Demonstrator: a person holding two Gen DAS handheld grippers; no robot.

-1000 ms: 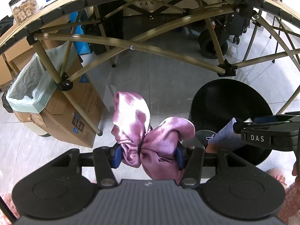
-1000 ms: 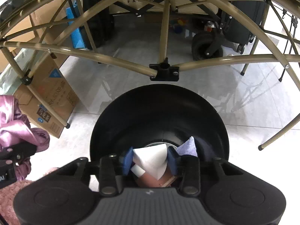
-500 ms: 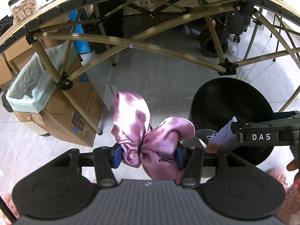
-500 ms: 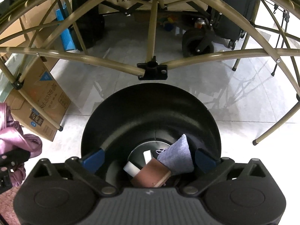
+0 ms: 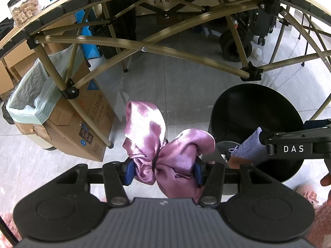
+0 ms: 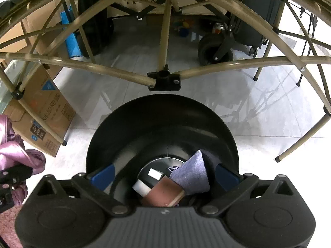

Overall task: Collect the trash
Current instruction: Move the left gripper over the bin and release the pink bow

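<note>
My left gripper (image 5: 162, 170) is shut on a crumpled pink satin cloth (image 5: 163, 140), held above the tiled floor just left of the black bin (image 5: 254, 107). The right gripper (image 6: 164, 174) hangs open over the mouth of that black bin (image 6: 161, 115), nothing between its blue pads. Down in the bin lie a grey-blue cloth (image 6: 191, 174), a brown block (image 6: 163, 194) and white paper scraps (image 6: 154, 173). The pink cloth (image 6: 14, 155) shows at the left edge of the right wrist view, and the right gripper's side (image 5: 293, 147) shows at the bin in the left wrist view.
A folding table's tan metal frame (image 5: 144, 48) arches overhead and its legs stand around the bin. A cardboard box (image 5: 82, 128) with a green-lined bin (image 5: 31, 97) sits to the left. A wheeled cart (image 6: 215, 49) is behind. A hand and pink fuzzy fabric (image 5: 318, 206) show bottom right.
The right gripper opened wide and let go of the white paper, which now lies in the black bin. The left gripper kept still with the pink cloth.
</note>
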